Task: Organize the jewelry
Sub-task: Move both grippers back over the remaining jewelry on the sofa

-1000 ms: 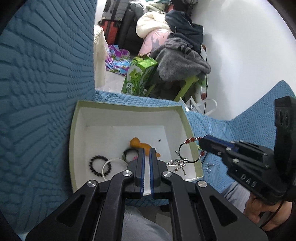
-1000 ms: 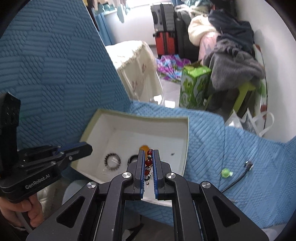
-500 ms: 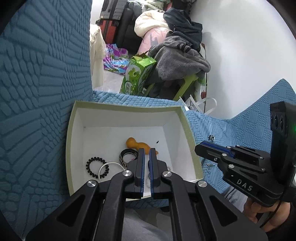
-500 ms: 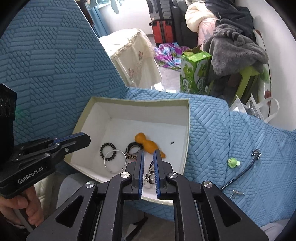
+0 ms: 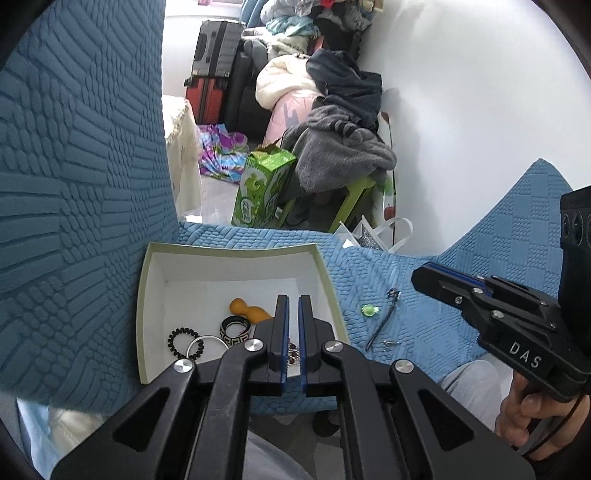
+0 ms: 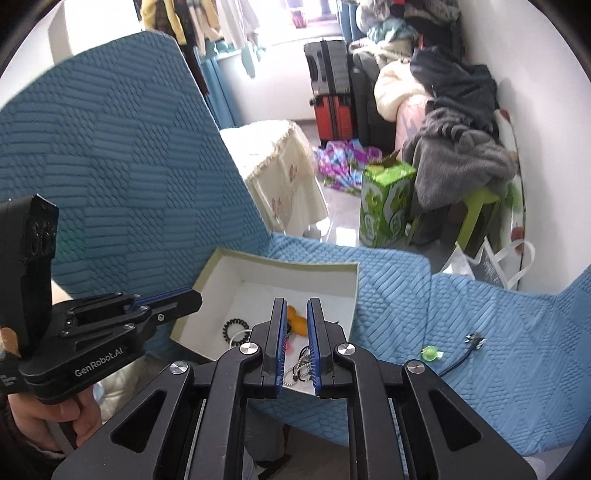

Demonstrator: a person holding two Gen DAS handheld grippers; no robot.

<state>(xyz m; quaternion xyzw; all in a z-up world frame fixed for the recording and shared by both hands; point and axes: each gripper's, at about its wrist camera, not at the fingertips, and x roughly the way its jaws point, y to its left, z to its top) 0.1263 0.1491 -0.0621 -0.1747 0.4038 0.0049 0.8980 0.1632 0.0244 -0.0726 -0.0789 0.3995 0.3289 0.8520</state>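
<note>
light: bright daylight from far window [image 6: 306, 22], blown out | shadows: soft, on white wall [image 5: 480, 110] beside clothes pile | distortion: strong fisheye, dark vignetted corners, curved edges | focus: mostly sharp, slight softness at periphery

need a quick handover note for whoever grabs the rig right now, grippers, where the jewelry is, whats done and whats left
Right gripper: jaws slightly apart, holding nothing, above the near edge of the box.
Left gripper: jaws nearly closed with a narrow gap, holding nothing, also over the box's near side.
In the box: black beaded bracelet, silver ring, patterned band, orange piece, and the red bead and chain piece lying by the near wall.
Left on the blue cover, right of the box: green bead, dark cord piece, small metal bit.
</note>
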